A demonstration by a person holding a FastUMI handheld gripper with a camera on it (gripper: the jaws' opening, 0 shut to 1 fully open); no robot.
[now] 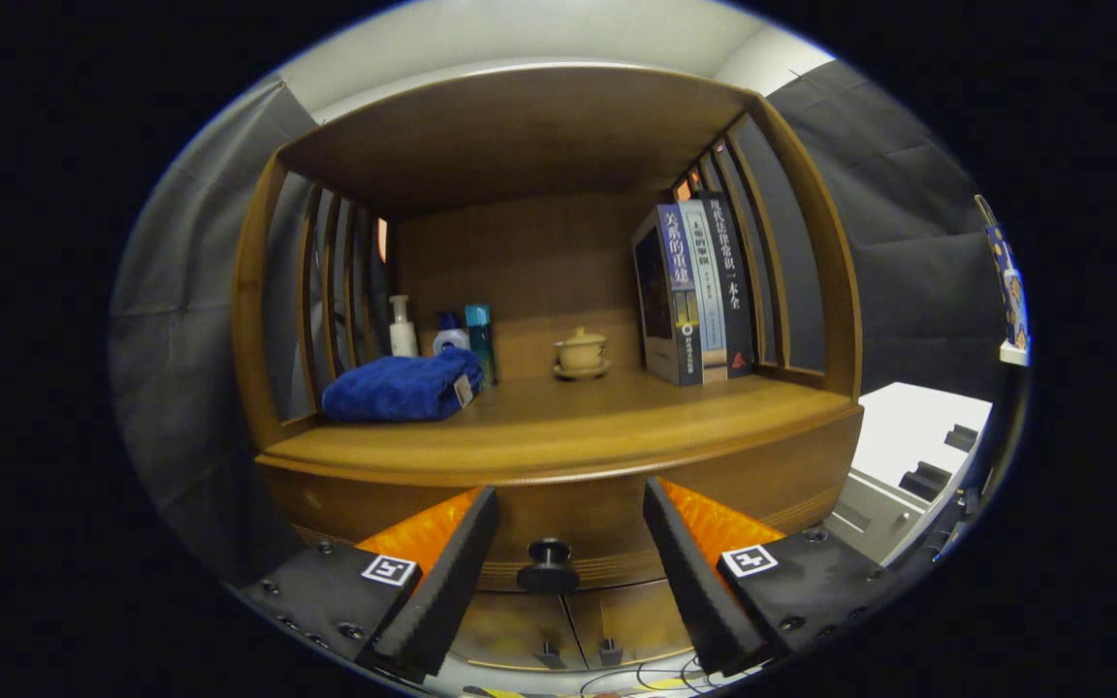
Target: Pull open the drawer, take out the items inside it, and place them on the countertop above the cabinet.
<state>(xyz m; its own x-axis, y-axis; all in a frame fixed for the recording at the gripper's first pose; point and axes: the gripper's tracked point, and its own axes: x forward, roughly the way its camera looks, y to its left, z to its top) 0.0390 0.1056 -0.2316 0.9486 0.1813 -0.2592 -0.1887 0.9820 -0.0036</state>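
gripper [570, 509] spread wide, holding nothing, its fingers flanking the dark knob [548, 566] of the closed drawer [568, 514]; countertop [558, 431] above carries a blue towel [401, 386], lidded teacup [582, 352] and books [694, 291].

Wooden countertop [558, 441] of cabinet, folded blue towel [401, 388] at left, 3 bottles [447, 339] behind towel, lidded teacup on saucer [582, 353] mid-back, 3 upright books [694, 296] at right, gripper [570, 528] fingers apart, below countertop edge
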